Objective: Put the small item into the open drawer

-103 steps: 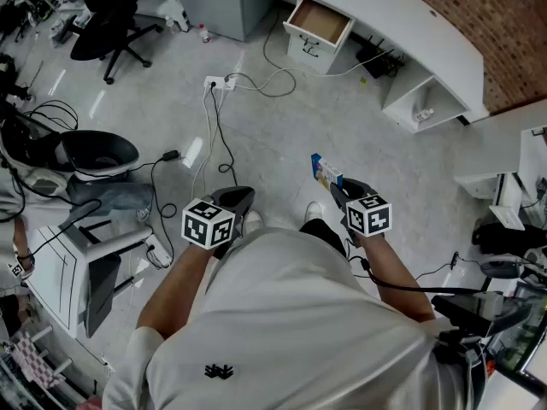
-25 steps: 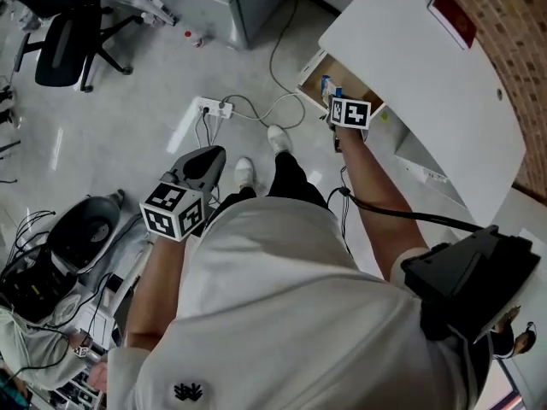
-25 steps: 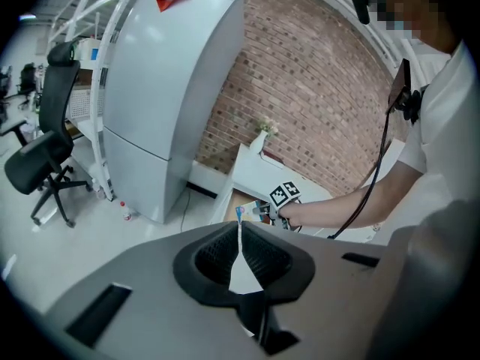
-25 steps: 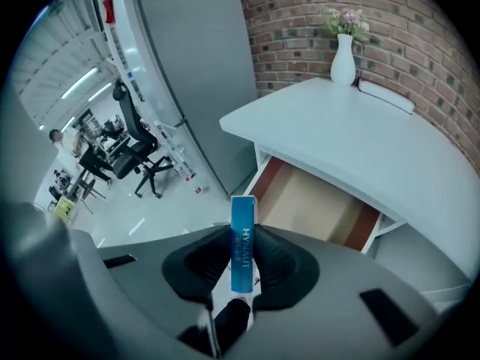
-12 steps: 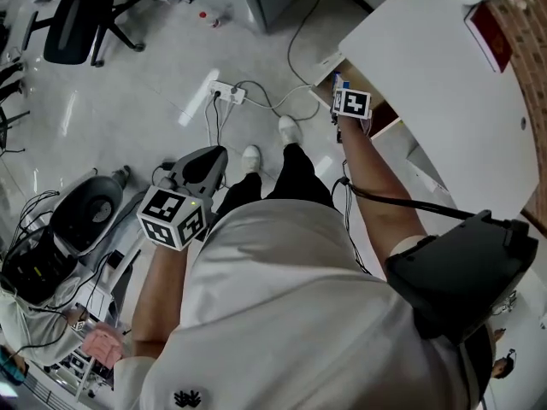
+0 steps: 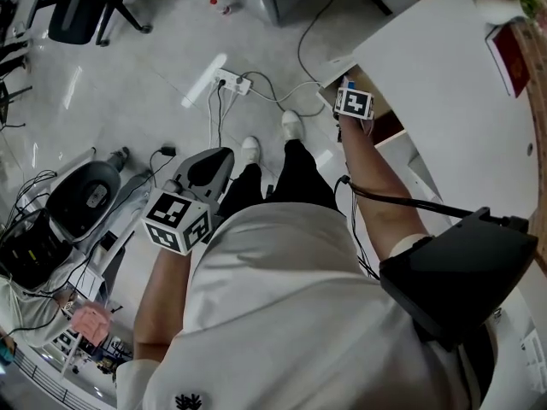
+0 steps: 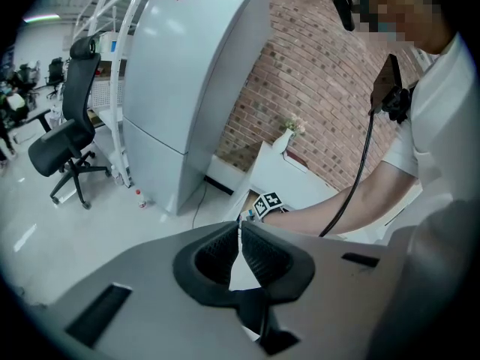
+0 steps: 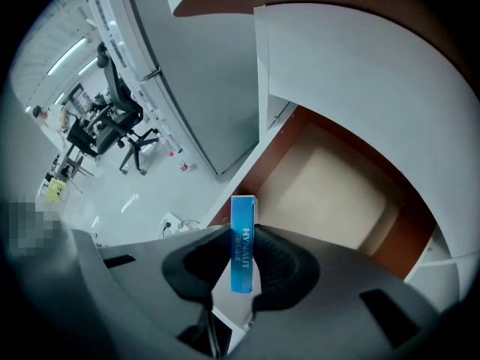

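My right gripper is shut on a small blue box, which stands upright between the pads. It hangs over the near edge of the open drawer, whose pale bottom is bare. In the head view the right gripper reaches under the white desk's edge at the drawer's front; its marker cube hides most of the box. My left gripper stays low at my left side, away from the drawer. Its jaws are shut with nothing between them.
The white desk top overhangs the drawer and carries a red book. A power strip and cables lie on the floor near my feet. A grey cabinet stands left of the desk, an office chair farther left.
The person has walked up to the desk. The right gripper has carried the blue box forward until it is over the open drawer. The left gripper has stayed at the side, shut.
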`<state>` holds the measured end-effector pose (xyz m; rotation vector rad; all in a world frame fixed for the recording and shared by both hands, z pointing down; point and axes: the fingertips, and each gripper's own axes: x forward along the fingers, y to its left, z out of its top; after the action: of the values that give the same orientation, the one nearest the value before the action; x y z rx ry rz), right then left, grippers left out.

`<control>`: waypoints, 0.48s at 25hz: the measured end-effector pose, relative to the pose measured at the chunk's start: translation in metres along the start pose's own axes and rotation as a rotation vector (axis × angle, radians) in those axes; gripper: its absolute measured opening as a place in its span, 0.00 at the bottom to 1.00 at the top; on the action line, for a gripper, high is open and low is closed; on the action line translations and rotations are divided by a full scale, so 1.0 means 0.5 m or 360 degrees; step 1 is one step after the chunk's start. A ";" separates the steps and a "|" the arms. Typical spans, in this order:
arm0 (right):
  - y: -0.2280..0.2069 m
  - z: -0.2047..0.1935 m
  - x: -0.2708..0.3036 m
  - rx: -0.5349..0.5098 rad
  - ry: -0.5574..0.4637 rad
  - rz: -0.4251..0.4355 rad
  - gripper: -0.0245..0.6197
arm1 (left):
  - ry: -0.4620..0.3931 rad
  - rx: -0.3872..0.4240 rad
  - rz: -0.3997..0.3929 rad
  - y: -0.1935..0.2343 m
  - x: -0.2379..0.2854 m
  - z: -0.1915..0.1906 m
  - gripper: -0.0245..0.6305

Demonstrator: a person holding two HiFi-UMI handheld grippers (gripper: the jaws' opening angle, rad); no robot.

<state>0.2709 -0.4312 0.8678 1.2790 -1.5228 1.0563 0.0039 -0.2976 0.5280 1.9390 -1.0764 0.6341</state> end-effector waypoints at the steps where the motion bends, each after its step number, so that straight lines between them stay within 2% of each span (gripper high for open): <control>1: 0.002 0.000 0.003 -0.0005 0.0007 0.0002 0.21 | -0.0001 -0.0011 0.0007 0.001 0.001 0.000 0.08; 12: 0.025 0.019 0.020 -0.0099 0.0021 0.0055 0.24 | 0.0003 -0.0075 0.0037 -0.004 0.022 -0.005 0.08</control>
<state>0.2567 -0.4415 0.8740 1.2045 -1.5609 1.0293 0.0110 -0.2998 0.5367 1.8881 -1.1046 0.6176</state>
